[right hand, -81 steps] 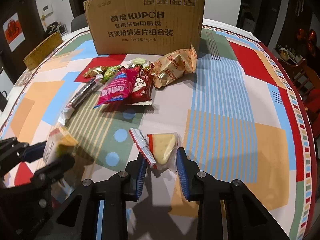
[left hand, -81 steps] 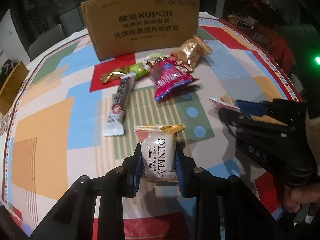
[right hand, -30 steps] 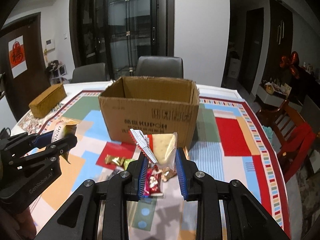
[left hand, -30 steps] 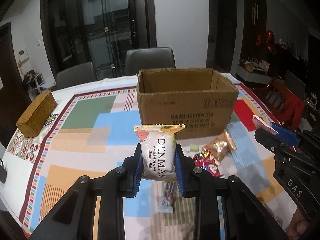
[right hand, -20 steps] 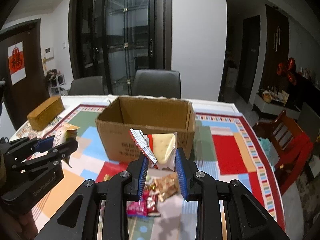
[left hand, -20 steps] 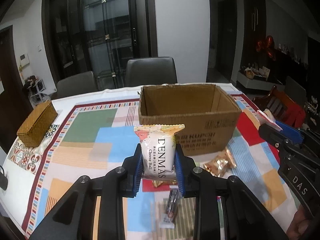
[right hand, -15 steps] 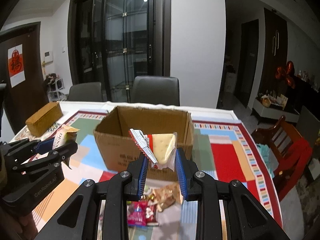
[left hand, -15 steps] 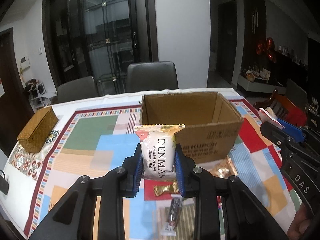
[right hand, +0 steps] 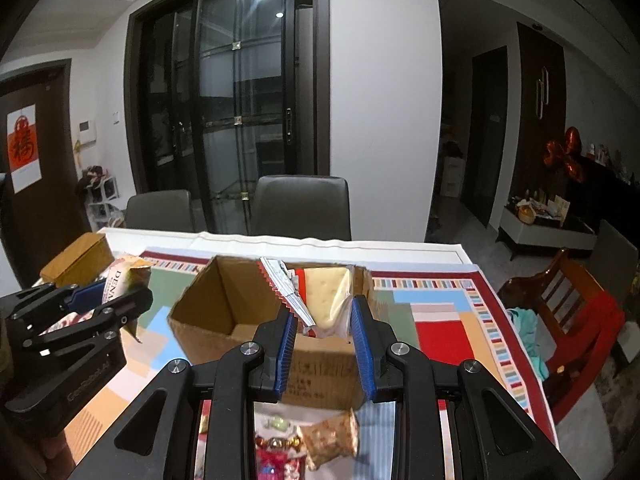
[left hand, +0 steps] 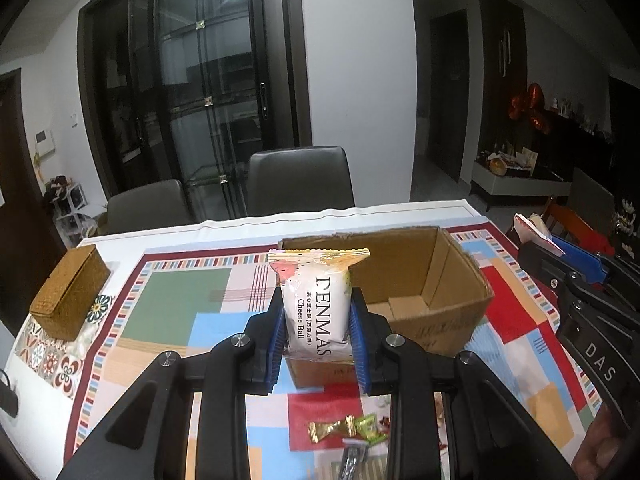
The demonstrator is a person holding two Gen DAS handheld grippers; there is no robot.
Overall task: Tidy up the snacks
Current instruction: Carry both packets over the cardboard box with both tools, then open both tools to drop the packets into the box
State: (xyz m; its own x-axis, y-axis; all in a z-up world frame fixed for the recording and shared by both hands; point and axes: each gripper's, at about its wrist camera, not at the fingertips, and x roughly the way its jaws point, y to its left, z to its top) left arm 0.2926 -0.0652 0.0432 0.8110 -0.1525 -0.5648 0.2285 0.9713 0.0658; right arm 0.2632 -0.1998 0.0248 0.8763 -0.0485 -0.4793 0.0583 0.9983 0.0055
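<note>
While left gripper (left hand: pixel 317 320) clenched on cheese ball packet (left hand: pixel 316 304), right gripper (right hand: pixel 323 334) on cheese wedge packet (right hand: pixel 326 296): dropped short of cardboard box (left hand: pixel 436 280) if released early.

A woven box (left hand: pixel 70 292) is sitting on the patterned tablecloth (left hand: pixel 176 300) at the left — two grey chairs (right hand: pixel 302 208) are standing behind, glass doors (right hand: pixel 236 120) beyond.

Each camera sits close behind its own tongs, tilted down across the table (left hand: pixel 168 292), both sharing the open cardboard box (left hand: pixel 452 280) ahead.
</note>
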